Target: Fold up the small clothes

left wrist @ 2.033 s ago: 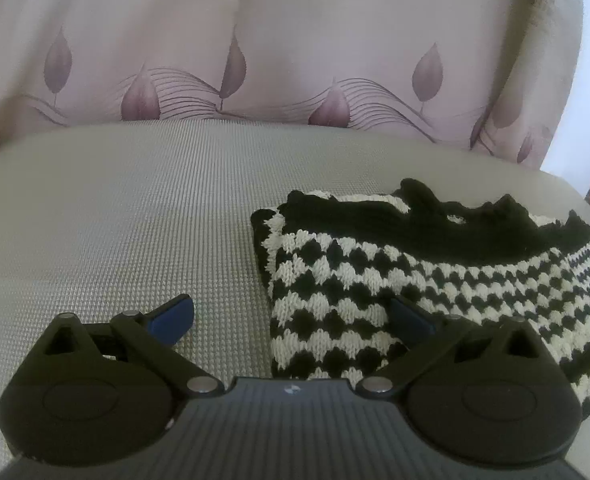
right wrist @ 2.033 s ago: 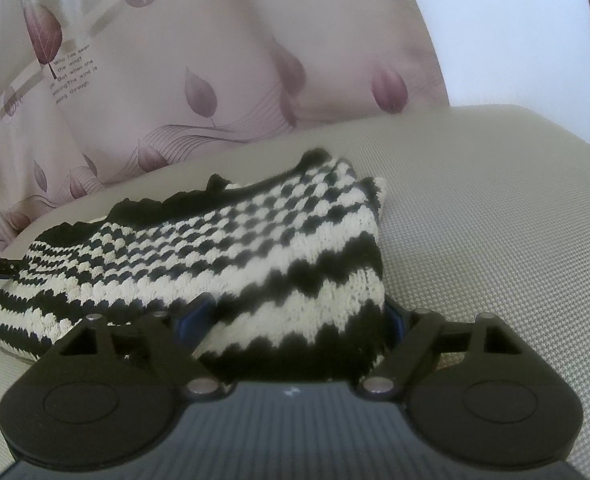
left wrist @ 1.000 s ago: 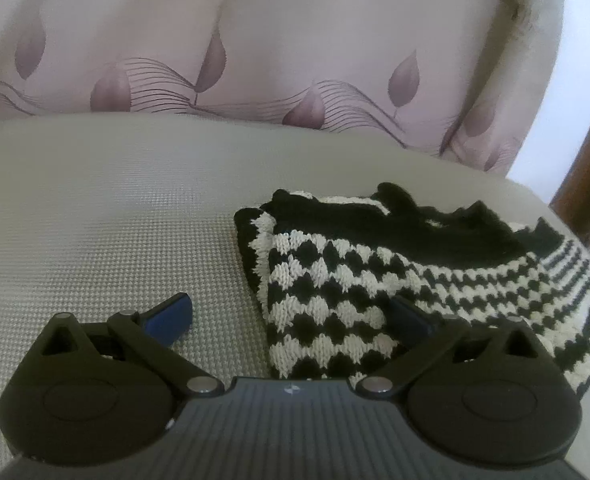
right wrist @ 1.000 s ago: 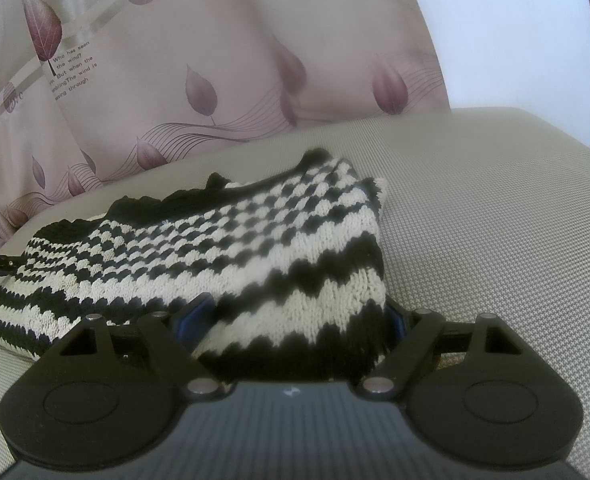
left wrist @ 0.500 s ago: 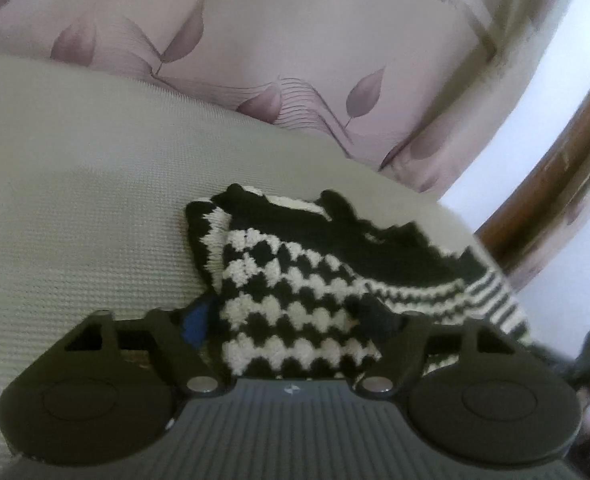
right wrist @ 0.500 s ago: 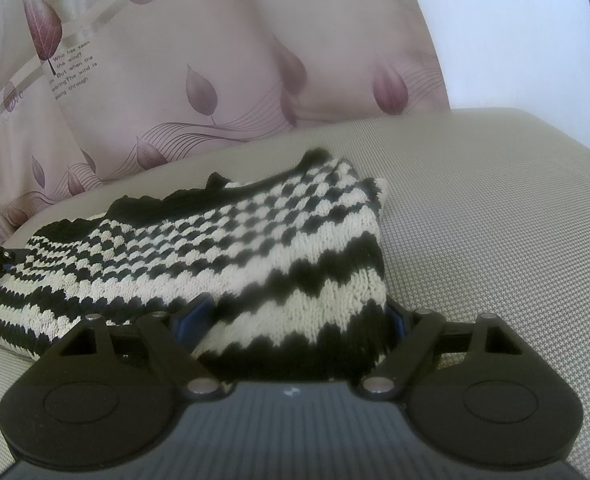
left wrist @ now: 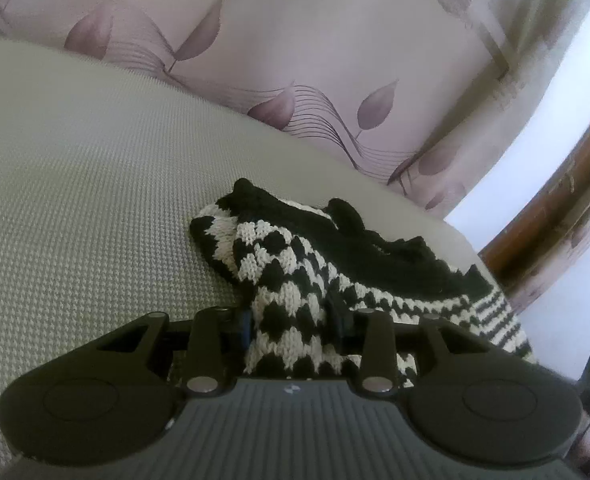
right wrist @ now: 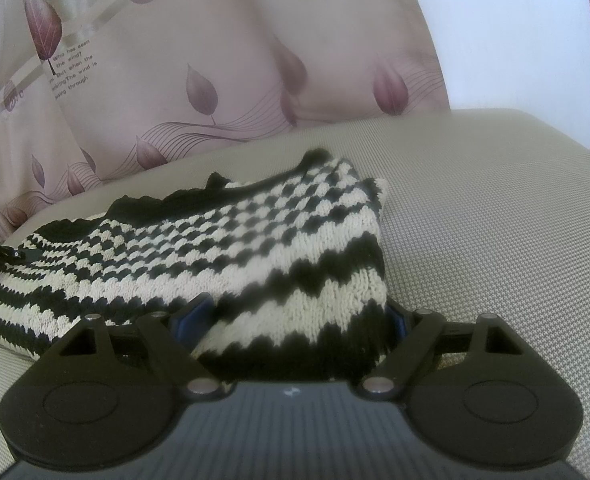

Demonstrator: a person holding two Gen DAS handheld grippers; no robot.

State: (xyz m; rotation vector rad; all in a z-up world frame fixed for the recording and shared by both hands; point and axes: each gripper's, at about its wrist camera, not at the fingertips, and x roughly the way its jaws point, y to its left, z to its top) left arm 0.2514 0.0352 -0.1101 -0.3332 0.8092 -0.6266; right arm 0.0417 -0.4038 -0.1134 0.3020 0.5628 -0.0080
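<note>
On the grey cushion (left wrist: 75, 200) lies our black-and-white knit garment (right wrist: 223, 248), lengthwise between us. Our left gripper (left wrist: 291, 322) pinches one end; our right gripper (right wrist: 295, 320), spread, straddles the other, fingertips hidden behind knit.

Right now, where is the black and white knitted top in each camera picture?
Left wrist view: the knitted top sits centre to lower right, its corner pinched in the left gripper.
Right wrist view: the top fills the centre and left, its near edge between the open fingers of the right gripper.
Shared landmark: the leaf-print curtain behind.
</note>
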